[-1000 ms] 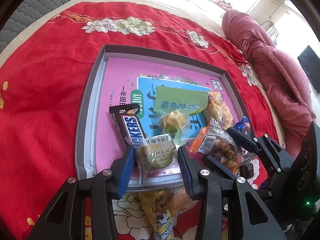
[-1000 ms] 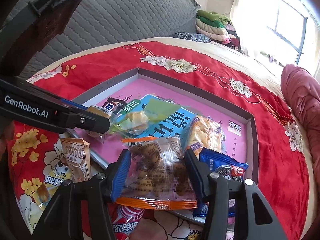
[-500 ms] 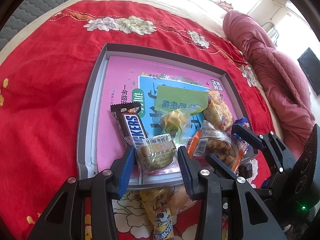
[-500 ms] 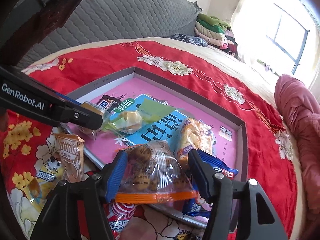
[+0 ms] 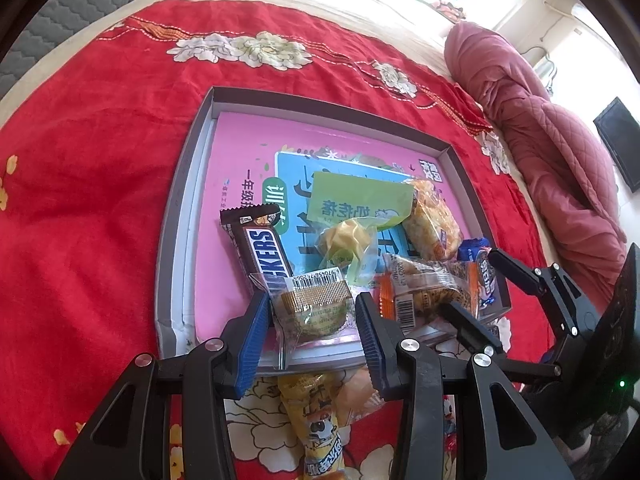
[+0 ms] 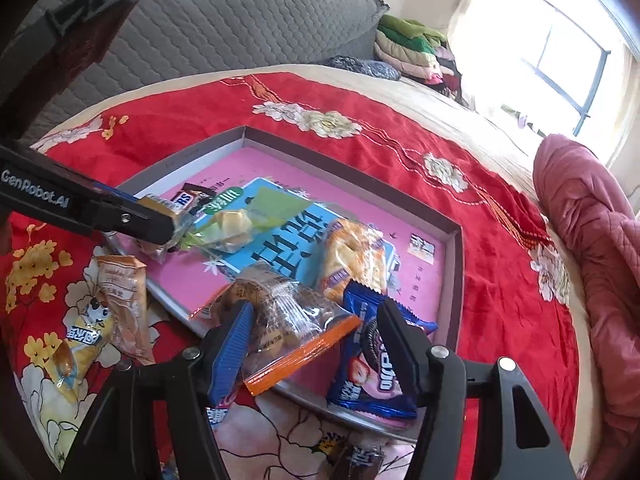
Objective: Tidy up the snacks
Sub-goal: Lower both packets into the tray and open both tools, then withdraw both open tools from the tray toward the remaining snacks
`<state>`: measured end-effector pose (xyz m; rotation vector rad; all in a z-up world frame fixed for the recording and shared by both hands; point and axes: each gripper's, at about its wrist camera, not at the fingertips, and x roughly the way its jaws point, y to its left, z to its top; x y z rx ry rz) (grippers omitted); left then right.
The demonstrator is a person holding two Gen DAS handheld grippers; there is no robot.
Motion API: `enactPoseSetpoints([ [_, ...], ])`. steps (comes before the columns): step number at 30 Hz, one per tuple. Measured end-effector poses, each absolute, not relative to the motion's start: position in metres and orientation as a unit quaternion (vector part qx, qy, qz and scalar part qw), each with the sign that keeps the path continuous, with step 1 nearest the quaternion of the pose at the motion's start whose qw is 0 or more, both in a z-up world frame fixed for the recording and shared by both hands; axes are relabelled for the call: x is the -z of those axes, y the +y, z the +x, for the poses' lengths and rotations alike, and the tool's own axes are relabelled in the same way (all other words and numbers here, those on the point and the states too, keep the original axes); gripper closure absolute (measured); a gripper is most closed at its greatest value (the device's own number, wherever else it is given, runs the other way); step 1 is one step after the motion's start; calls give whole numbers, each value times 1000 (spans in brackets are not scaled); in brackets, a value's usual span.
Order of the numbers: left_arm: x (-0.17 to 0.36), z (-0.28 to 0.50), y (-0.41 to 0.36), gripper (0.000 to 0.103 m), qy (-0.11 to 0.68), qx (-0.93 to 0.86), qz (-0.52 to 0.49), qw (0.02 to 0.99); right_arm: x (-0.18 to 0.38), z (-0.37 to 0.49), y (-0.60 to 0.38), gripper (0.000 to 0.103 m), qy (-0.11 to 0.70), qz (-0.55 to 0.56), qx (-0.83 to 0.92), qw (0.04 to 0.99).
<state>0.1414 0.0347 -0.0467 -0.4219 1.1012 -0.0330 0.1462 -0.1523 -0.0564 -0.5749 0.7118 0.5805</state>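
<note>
Between the spread fingers of the left gripper (image 5: pixel 310 316) lies a clear-wrapped round pastry (image 5: pixel 312 308), at the grey tray's (image 5: pixel 176 240) near edge. The right gripper (image 6: pixel 316 336), fingers also apart, straddles an orange-edged bag of brown cookies (image 6: pixel 280 320); whether they touch it is unclear. Beyond the fingertips the tray holds a Snickers bar (image 5: pixel 264 252), a green packet (image 5: pixel 360 200) and a blue cookie pack (image 6: pixel 372 364).

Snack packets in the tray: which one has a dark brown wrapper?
The Snickers bar, lying at the left of the pile. The other packets are clear, green, orange-trimmed or blue, such as the Oreo pack.
</note>
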Motion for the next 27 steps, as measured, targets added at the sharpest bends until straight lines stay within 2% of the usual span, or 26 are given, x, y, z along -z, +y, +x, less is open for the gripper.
enactPoseSetpoints([
  [3,48,141,34,57,522,16,-199,829,58,153,-154,35,340,-266,-269,861],
  [21,47,142,31,52,526,18,-192,828,45,162,-167,35,350,-197,-276,873],
  [24,45,141,31,46,524,17,-191,830,40,164,-170,35,346,-186,-275,878],
  [27,42,141,32,45,520,16,-192,832,35,165,-174,34,342,-172,-275,882],
])
